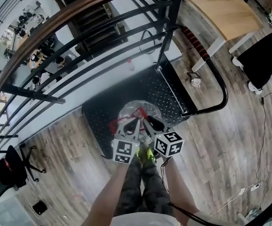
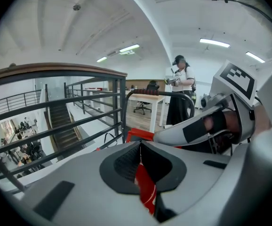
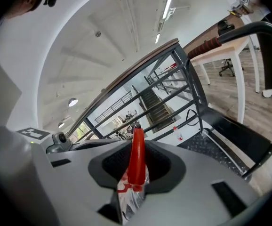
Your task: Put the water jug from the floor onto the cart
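The person holds the water jug [image 1: 138,111] over the cart's [image 1: 176,86] black checker-plate deck, beside the railing [image 1: 75,69]. The left gripper [image 1: 132,125] and right gripper [image 1: 152,124] each pinch its red handle [image 3: 137,159] from either side.

Illumination is bright and even, supplied by ceiling strip lights [image 2: 214,43] [image 3: 166,7], with mild glare on the white vault. Shadows are faint. All 3 views show strong fisheye bending. Both gripper views have black vignetted corners and a soft, unfocused near foreground.
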The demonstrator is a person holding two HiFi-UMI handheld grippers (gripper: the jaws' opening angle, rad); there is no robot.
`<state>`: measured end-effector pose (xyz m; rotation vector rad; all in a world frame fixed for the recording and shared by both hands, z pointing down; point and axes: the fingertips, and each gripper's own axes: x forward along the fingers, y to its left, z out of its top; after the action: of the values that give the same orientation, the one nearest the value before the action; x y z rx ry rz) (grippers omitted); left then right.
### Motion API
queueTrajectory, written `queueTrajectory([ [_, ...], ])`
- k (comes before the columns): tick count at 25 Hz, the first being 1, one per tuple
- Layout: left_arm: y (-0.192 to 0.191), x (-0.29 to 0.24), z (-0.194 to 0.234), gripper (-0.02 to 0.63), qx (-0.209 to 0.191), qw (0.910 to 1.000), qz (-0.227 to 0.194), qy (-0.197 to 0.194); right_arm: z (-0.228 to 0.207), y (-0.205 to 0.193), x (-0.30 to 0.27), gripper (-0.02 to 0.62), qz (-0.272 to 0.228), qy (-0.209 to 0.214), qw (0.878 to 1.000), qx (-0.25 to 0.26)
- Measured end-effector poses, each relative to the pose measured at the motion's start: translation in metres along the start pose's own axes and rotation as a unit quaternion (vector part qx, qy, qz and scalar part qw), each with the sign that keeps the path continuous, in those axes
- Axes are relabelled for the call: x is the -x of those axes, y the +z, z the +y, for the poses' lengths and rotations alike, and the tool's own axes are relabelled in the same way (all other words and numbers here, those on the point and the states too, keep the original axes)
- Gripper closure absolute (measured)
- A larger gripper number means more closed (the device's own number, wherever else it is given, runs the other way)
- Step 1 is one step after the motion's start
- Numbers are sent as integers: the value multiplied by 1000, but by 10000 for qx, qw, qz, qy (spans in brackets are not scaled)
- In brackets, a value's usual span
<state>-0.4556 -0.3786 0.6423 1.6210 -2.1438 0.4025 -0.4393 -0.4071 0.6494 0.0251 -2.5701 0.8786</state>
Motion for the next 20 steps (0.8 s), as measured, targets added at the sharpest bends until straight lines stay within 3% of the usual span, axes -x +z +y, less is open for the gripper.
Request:
queueTrajectory([
  [8, -6, -24, 6, 595, 5, 9997, -125, -198, -18, -19, -26, 515, 61, -45, 9999, -71],
  [13, -7, -43, 8, 595, -43, 9990, -199, -385, -36, -16, -32, 515, -186, -63, 9993, -305],
  [20, -7, -43, -3, 595, -94, 9984, -325, -460, -75, -10, -10, 515, -386, -655, 9966, -323],
])
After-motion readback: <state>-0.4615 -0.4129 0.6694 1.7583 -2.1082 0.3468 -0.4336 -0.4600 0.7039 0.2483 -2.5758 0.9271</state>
